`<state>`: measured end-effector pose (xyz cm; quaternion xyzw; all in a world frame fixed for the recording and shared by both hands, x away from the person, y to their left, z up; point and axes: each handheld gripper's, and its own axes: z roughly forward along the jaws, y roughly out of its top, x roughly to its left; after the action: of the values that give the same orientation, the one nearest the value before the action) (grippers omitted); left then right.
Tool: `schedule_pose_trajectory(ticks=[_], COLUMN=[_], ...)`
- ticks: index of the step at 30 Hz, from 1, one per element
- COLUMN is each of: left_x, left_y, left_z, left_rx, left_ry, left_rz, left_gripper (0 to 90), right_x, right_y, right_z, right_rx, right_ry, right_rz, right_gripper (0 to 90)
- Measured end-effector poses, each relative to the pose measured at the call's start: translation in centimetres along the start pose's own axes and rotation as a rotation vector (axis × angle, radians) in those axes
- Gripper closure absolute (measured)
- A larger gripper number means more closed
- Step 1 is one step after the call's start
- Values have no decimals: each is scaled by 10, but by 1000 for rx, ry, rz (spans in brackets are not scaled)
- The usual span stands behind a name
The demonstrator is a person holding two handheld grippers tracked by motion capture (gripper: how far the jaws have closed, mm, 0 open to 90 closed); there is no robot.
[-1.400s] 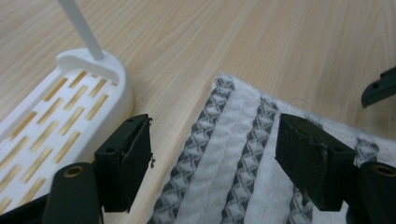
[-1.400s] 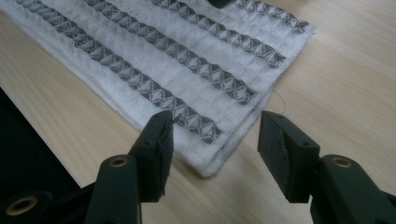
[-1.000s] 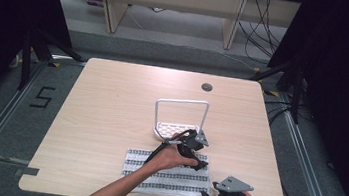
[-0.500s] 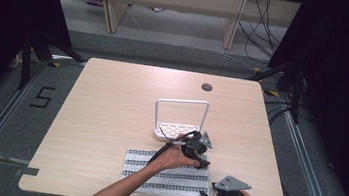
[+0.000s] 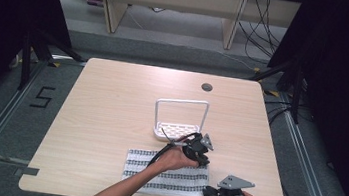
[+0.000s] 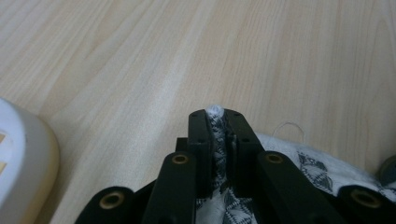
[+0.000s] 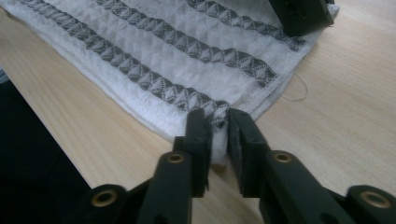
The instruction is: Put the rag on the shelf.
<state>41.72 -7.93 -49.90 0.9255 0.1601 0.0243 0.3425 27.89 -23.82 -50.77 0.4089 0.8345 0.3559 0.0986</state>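
Note:
A white towel (image 5: 166,172) with grey patterned stripes lies flat near the table's front edge. My left gripper (image 5: 204,158) is at its far right corner. Its jaws have just been closing and now pinch a fold of the towel (image 6: 317,163) between the left gripper's (image 6: 218,116) pads. My right gripper (image 5: 207,190) is at the near right corner. Its jaws have also just been closing, and the right gripper (image 7: 219,121) now clamps the towel's (image 7: 187,51) edge. The left gripper's black jaw (image 7: 301,14) shows at the top of the right gripper view.
A white rack (image 5: 180,119) with an upright loop frame stands just behind the towel, and its rounded base (image 6: 23,154) lies close to my left gripper. A cable hole (image 5: 207,87) sits at the table's back. The table's front edge runs right beside my right hand.

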Motion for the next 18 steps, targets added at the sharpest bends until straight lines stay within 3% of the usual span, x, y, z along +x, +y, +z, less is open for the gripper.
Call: schedule_pose_trajectory(ticks=[5,7,10,14,16,18], left_x=[-4,-4,-3,0,3,4], left_y=[1,2,3,4,6,7], left_z=[-9,-12,-28,-42,-55,-64], left_rx=[-5,-16,-58,-58,-86,-97], left_ry=[15,15,21,37,42,50], left_rz=[23,17,-3,-4,-35,-41], left_gripper=[840,841,843,842,842,842], right_x=[2,5,5,6,6,7], right_y=[2,3,6,11,15,18], right_z=[-1,-2,-7,-15,-17,-21], right_rx=[6,4,-37,-86,-111,-124], right_ry=[-3,-3,-10,-17,-23,-22], right_rz=[-63,-33,-47,-58,-64,-51], right_gripper=[861,864,866,866,867,867])
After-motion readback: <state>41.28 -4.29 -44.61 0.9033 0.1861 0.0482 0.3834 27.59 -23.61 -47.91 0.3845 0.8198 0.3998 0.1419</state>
